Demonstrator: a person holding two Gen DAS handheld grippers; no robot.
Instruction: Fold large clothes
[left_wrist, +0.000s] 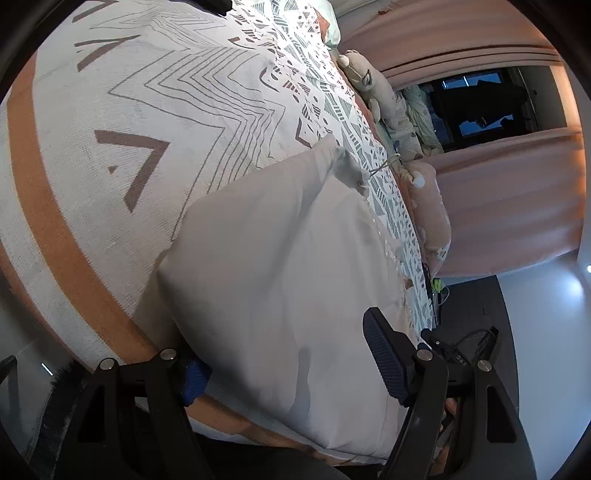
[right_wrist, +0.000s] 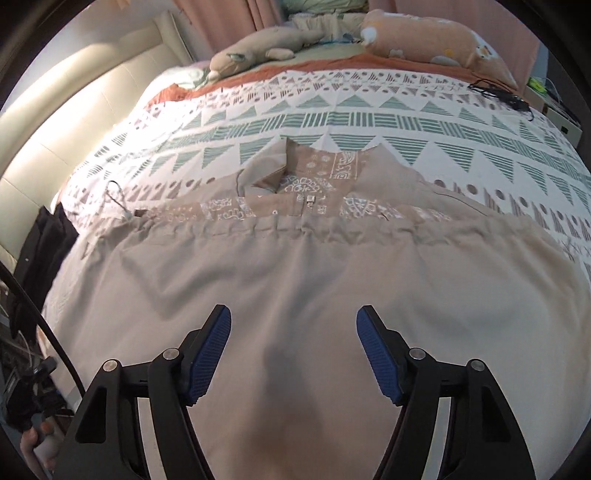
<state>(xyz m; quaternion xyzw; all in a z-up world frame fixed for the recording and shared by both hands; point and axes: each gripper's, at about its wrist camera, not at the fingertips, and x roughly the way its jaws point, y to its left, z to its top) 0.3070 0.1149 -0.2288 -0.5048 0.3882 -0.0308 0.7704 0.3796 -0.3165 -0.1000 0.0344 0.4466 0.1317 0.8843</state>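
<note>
- Right wrist view: beige garment (right_wrist: 295, 280) lies spread across the bed (right_wrist: 369, 122), collar toward the far edge, unfolded.
- Right gripper (right_wrist: 293, 354) hovers released above it.
- Left gripper (left_wrist: 284, 362) straddles the near hem, unclenched.

Beige garment (right_wrist: 295, 280), teal-triangle patterned bedspread (right_wrist: 369, 118), pink curtains (left_wrist: 498, 206), blue-padded fingers (right_wrist: 207, 354)

1. A patterned bedspread (right_wrist: 369, 118) with green triangles covers the frame's middle.
2. A plush toy (right_wrist: 258, 51) lies at top centre.
3. An orange pillow (right_wrist: 436, 40) sits upper right, before pink curtains (left_wrist: 480, 206).
</note>
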